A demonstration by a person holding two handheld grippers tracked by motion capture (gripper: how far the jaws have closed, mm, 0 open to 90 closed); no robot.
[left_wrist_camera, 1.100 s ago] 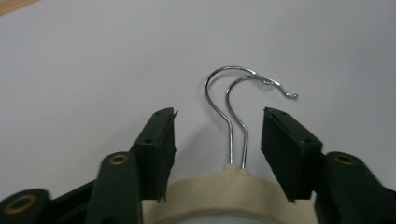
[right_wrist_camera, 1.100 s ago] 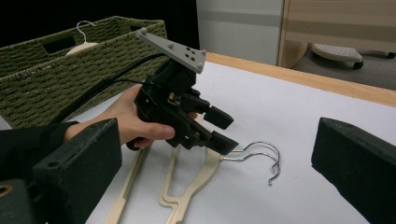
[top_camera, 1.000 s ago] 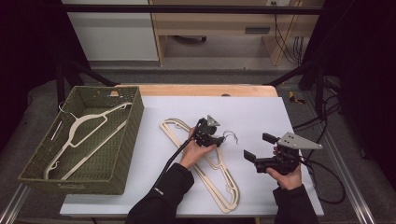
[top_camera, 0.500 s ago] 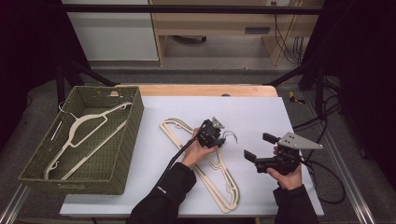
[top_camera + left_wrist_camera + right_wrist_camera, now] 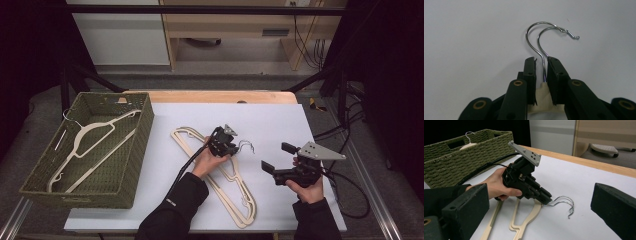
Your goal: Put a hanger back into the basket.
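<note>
The left gripper (image 5: 231, 148) stood at the middle of the white table (image 5: 280, 120), its jaws set on either side of the cream neck of the stacked hangers (image 5: 227, 185), at the base of their two chrome hooks (image 5: 549, 37). In the left gripper view a narrow gap showed between each jaw and the wire stems, so whether the jaws had actually clamped the neck could not be told. The hooks (image 5: 247, 146) curved away past the jaw tips and lay against the tabletop. The person's left hand (image 5: 210, 161) held that gripper from behind, with a black cable trailing back along the dark sleeve.

The right gripper (image 5: 278, 158) sat near the table's right edge, well apart from the hangers, its jaws spread wide with nothing between them, under a grey three-cornered plate and in the person's right hand (image 5: 306, 186).

At the table's left side a green woven basket (image 5: 131, 165) held another cream hanger (image 5: 87, 147), lying flat inside.
</note>
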